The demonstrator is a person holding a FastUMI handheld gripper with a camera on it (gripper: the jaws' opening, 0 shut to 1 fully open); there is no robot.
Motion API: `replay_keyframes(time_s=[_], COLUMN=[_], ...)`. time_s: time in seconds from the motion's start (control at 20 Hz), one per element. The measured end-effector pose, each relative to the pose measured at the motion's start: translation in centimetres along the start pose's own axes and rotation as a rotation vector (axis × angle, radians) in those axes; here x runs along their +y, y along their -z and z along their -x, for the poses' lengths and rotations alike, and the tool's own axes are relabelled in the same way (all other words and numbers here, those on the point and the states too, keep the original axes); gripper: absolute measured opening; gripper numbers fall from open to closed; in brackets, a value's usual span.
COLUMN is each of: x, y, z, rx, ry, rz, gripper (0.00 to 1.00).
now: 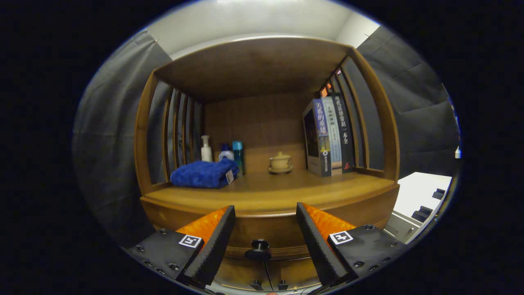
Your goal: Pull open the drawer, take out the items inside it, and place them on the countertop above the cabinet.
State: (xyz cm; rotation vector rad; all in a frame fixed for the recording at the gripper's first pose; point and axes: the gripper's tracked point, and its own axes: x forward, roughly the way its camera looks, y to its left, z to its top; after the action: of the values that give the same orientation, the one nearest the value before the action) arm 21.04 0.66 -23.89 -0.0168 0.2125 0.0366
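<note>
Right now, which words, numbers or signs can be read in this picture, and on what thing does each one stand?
"关系的重建": spine of the left book.
"一本全": bottom of the right book spine; the rest is blurred.
Middle book, towel tag, bottles: too small to read.
Gripper, open around the drawer knob: square code marks, no words.

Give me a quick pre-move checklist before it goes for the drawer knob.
1. Gripper jaws open: ok.
2. Drawer knob between the jaws, untouched: ok.
3. Drawer shut, not yet pulled: ok.
4. Bare countertop beyond the jaws for the items: ok; blue towel, teacup and books sit further back.
5. Drawer contents: cannot tell.
</note>
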Motion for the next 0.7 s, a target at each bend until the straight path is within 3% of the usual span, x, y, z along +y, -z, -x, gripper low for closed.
replay_keyframes(time_s=[0.25,0.4,0.6,0.7], x=[-0.2,0.6,-0.1,-0.1], y=[2.7,4.8,6.1,6.0], z=[-1.6,-1.4,-1.9,-1.9], rx=[0.009,0.055,0.081,0.070], ry=[0.039,0.017,0.036,0.046], rz=[0.074,0.042,0.029,0.031], gripper=[0.96,0.94,0.85,0.75])
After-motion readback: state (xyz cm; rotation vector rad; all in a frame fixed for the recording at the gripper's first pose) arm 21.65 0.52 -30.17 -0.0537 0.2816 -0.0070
